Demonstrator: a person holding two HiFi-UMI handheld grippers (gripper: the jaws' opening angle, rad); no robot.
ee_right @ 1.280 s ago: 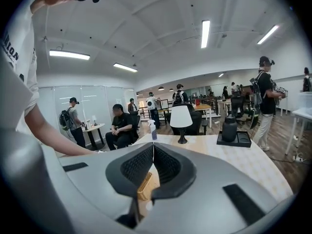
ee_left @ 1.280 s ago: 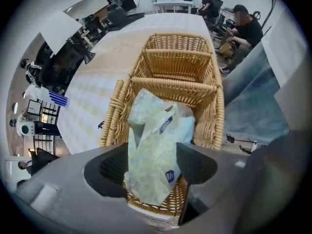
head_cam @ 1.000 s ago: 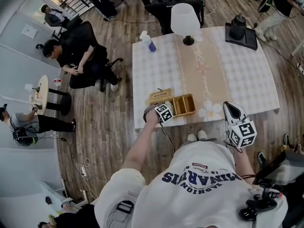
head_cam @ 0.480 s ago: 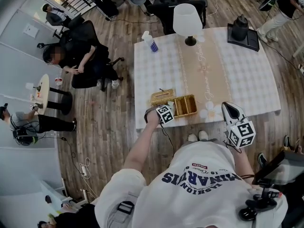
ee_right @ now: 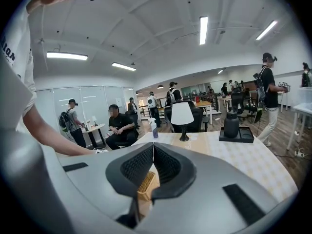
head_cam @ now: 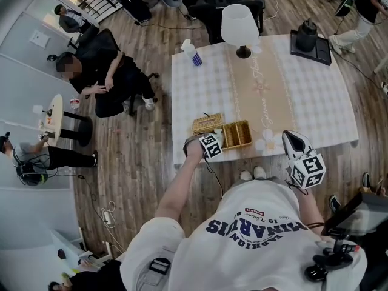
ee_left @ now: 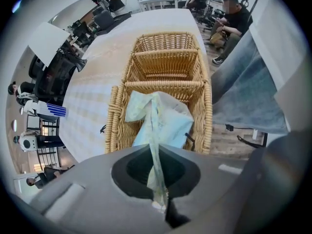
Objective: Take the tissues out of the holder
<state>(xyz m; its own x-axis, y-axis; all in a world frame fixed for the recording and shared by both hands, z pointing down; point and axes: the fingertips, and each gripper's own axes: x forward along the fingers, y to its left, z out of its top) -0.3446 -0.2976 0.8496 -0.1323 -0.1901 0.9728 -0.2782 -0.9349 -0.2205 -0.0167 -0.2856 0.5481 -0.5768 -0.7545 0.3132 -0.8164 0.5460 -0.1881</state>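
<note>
A wicker holder (ee_left: 165, 62) with several compartments stands near the table's front edge (head_cam: 236, 133). From its nearest compartment a pale blue-white tissue (ee_left: 161, 118) rises in a twisted strip. My left gripper (ee_left: 156, 149) points steeply down over that compartment and is shut on the strip. In the head view the left gripper (head_cam: 213, 139) covers the holder's left end and hides most of the tissue. My right gripper (head_cam: 292, 137) hovers at the table's front right, apart from the holder. It is shut (ee_right: 153, 144) with nothing between its jaws.
On the checked table (head_cam: 303, 96) stand a white lamp (head_cam: 240, 26), a spray bottle (head_cam: 190, 52) and a black kettle on a tray (head_cam: 308, 40) at the far side. Office chairs stand beyond the table. A seated person (head_cam: 100, 77) is off to the left.
Both grippers and the holder stay where they were. Only the seated person at the left has shifted posture.
</note>
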